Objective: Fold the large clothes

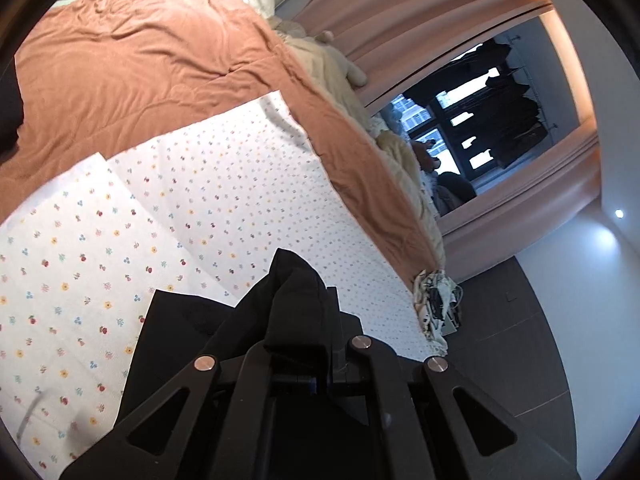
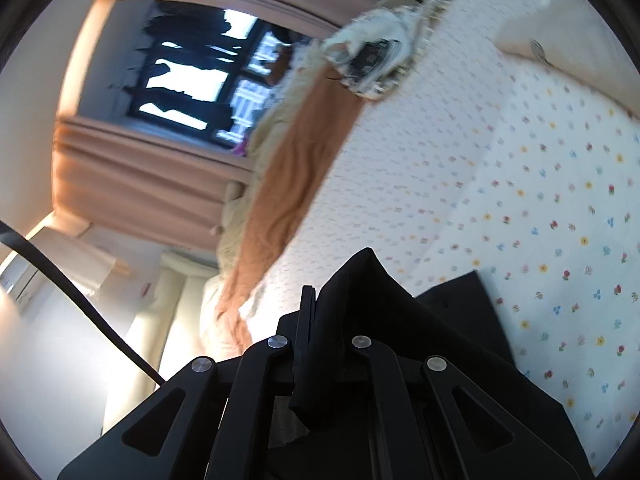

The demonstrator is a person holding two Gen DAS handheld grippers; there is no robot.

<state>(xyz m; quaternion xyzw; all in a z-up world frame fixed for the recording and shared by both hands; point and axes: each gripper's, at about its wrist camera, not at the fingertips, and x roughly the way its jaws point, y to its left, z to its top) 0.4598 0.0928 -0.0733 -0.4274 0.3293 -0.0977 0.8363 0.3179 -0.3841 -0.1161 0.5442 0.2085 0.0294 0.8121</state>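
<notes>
A black garment hangs from both grippers above a bed with a white flowered sheet. My left gripper is shut on a bunched edge of the garment, which drapes down and to the left over the sheet. In the right wrist view, my right gripper is shut on another edge of the black garment, which falls to the right over the flowered sheet. The fingertips of both grippers are mostly hidden by the cloth.
An orange blanket covers the far part of the bed. A cream fleece lies along its far edge. Pink curtains frame a dark window. A patterned cloth hangs at the bed corner. A black cable crosses the right wrist view.
</notes>
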